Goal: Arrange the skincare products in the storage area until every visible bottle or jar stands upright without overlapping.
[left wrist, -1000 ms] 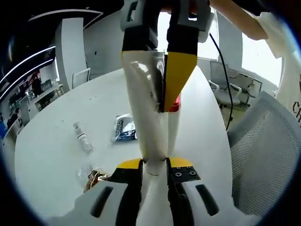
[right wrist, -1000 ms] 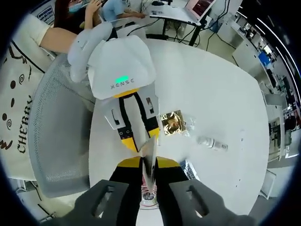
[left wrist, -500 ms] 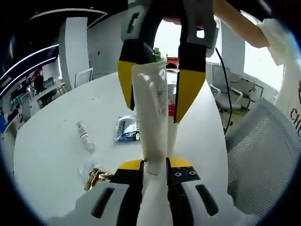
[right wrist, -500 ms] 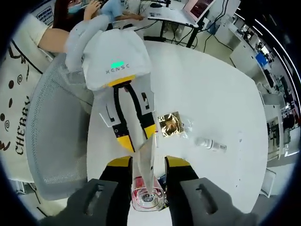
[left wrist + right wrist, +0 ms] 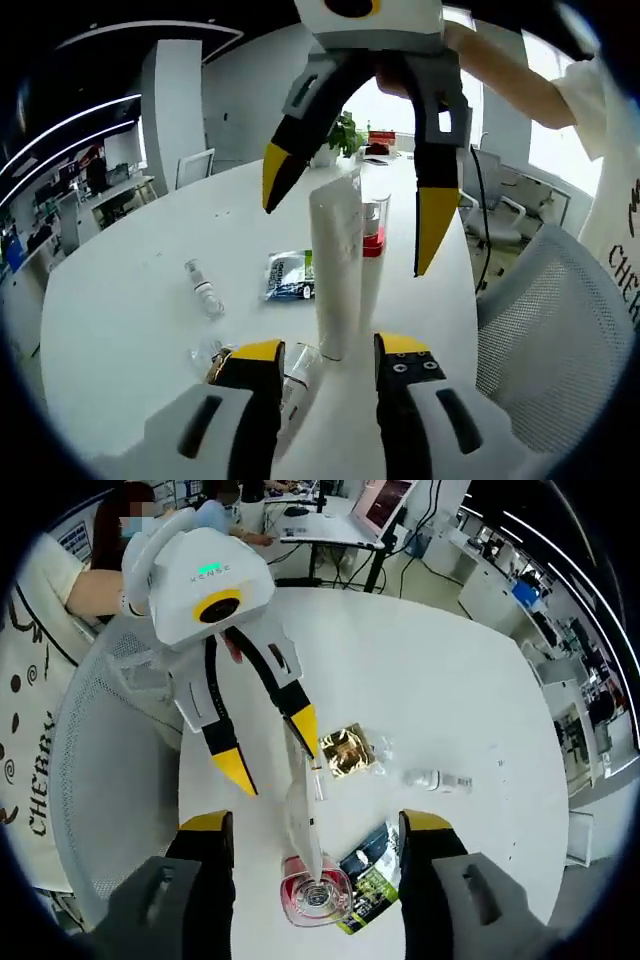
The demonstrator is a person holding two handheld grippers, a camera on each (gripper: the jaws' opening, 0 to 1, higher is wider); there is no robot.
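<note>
Both grippers gape wide. White plastic tube point(image 5: 335, 270) upright on round white table point(image 5: 120, 330), free between left gripper point(image 5: 328, 352) jaws. Right gripper view: right gripper point(image 5: 318, 825), gold foil sachet point(image 5: 347, 751).

- The white tube point(image 5: 338, 270), standing near the table's point(image 5: 130, 310) near edge in the left gripper view, hides most of the clear cup with red liquid point(image 5: 374, 232) behind it; a narrow strip of the cup shows beside the tube.
- The printing on the blue and white sachet point(image 5: 290, 277) is too small to read.
- The small spray bottle point(image 5: 203, 288) toward the table's left side is too blurred to show a label.
- The gold foil packet point(image 5: 216, 362) is mostly hidden behind the left gripper point(image 5: 328, 358).
- In the right gripper view the tube point(image 5: 305, 820) covers part of the cup's point(image 5: 315, 895) rim.
- The table's point(image 5: 430, 680) near edge is cut off behind the right gripper point(image 5: 315, 830).
</note>
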